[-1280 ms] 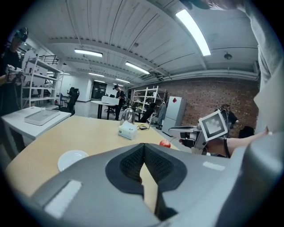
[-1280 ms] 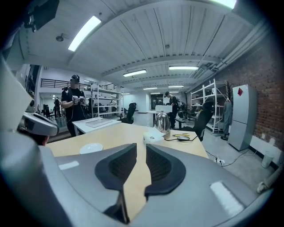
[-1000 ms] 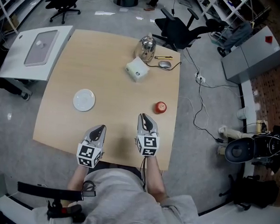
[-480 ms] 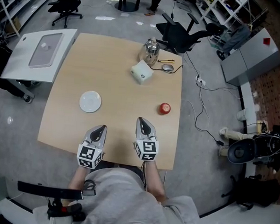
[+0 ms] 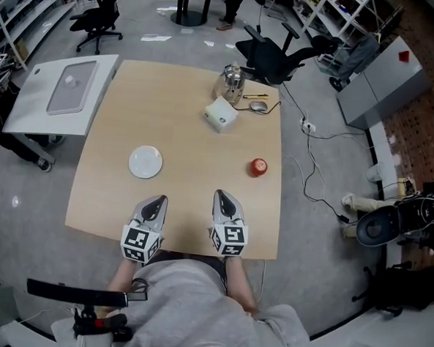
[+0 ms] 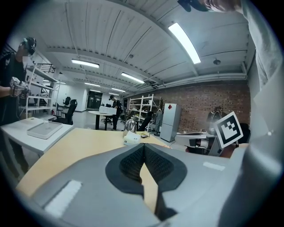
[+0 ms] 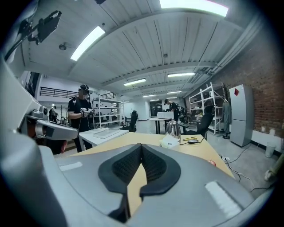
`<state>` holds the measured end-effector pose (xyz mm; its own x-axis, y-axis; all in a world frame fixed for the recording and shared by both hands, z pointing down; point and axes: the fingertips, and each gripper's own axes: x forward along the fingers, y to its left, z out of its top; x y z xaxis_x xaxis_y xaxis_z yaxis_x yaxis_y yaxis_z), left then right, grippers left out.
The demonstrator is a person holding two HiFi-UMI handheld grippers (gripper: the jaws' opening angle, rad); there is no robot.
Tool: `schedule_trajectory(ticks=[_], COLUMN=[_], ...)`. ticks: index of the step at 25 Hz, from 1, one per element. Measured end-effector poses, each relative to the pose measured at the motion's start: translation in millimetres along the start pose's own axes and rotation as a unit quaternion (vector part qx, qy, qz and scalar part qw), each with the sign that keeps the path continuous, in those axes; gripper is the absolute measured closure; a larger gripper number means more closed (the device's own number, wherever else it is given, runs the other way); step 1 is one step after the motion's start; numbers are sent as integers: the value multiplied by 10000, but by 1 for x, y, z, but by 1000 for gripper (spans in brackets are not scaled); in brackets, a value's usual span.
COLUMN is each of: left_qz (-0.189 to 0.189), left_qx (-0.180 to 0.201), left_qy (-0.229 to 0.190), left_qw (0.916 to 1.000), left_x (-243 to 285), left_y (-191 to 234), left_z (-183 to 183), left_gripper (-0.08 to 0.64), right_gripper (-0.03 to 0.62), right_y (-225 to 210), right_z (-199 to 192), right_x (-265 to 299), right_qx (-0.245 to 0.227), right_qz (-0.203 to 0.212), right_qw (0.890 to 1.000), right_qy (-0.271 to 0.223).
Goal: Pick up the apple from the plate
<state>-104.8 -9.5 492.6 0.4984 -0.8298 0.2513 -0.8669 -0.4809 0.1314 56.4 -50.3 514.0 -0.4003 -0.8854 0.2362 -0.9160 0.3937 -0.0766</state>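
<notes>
The red apple [image 5: 258, 166] lies on the bare wooden table [image 5: 182, 138] near its right edge, not on the plate. The empty white plate [image 5: 145, 162] sits to the left of the table's middle. Both grippers hover over the near edge of the table, pointing away from me. My left gripper [image 5: 157, 201] is below the plate, shut and empty, its pads [image 6: 133, 162] meeting at the tips. My right gripper [image 5: 222, 195] is shut and empty too, short of the apple and to its left. In the right gripper view the apple [image 7: 211, 162] shows small at the right.
At the far side of the table stand a steel kettle [image 5: 232, 78], a white box [image 5: 220, 115], a mouse [image 5: 258, 106] and a pen. A white side table with a grey tray [image 5: 68, 87] stands at the left. Office chairs and floor cables lie beyond.
Both grippers have drawn back toward the near edge of the table, away from the apple and the plate. The apple and the plate have not moved on the table.
</notes>
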Motion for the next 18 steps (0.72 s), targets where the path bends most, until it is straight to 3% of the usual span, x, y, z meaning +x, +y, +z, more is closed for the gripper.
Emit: schedule_trajectory(ticks=[18], left_qz=[-44], left_qx=[59], left_qy=[-65], left_qw=[10000], left_x=[-24], left_y=[15], left_z=[-3], left_gripper=[541], right_gripper=[586], right_y=[32], right_z=[-20], right_x=[-31], right_qx=[-293], right_qz=[5], right_qw=[9995], right_qy=[89])
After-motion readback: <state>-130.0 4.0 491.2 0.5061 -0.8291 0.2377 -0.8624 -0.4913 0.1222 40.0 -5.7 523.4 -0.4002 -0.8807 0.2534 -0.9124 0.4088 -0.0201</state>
